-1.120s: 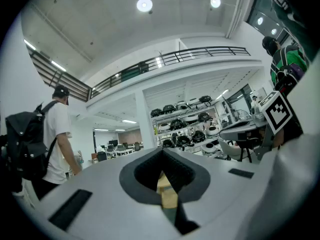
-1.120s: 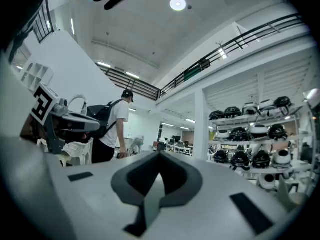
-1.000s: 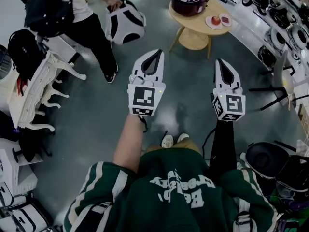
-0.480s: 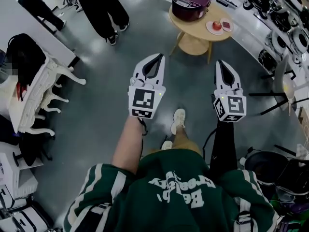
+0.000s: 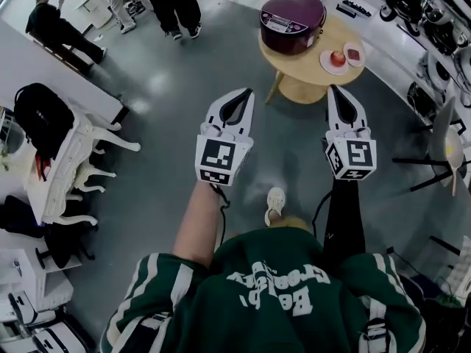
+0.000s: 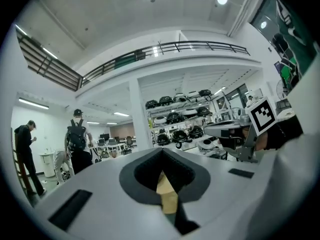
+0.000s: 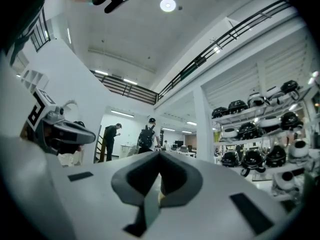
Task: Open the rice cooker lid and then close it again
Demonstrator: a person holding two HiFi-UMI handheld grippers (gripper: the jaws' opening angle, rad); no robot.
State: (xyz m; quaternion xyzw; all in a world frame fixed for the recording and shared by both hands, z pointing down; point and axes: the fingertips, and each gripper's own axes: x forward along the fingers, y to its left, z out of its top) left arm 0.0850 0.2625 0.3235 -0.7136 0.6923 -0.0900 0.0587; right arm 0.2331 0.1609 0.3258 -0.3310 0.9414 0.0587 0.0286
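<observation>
A dark purple rice cooker (image 5: 292, 20), lid down, stands on a round wooden table (image 5: 313, 70) at the top of the head view. Beside it is a plate with a red apple (image 5: 338, 58). My left gripper (image 5: 246, 93) is held in the air over the grey floor, short of the table, its jaws shut and empty. My right gripper (image 5: 337, 89) hangs level with it near the table's edge, also shut on nothing. Both gripper views point up at the hall; the left gripper (image 6: 162, 151) and right gripper (image 7: 160, 154) show closed tips. Neither shows the cooker.
A white ornate bench (image 5: 70, 164) and a black backpack (image 5: 43, 116) stand at the left. Shelves of cookers (image 5: 434, 28) line the right, with a black stand (image 5: 434, 145) in front. People (image 5: 173, 2) stand at the far top left.
The wearer has stepped forward: the table and cooker sit lower and nearer in the head view. The bystanders have moved off toward the top left. Both grippers stay shut.
</observation>
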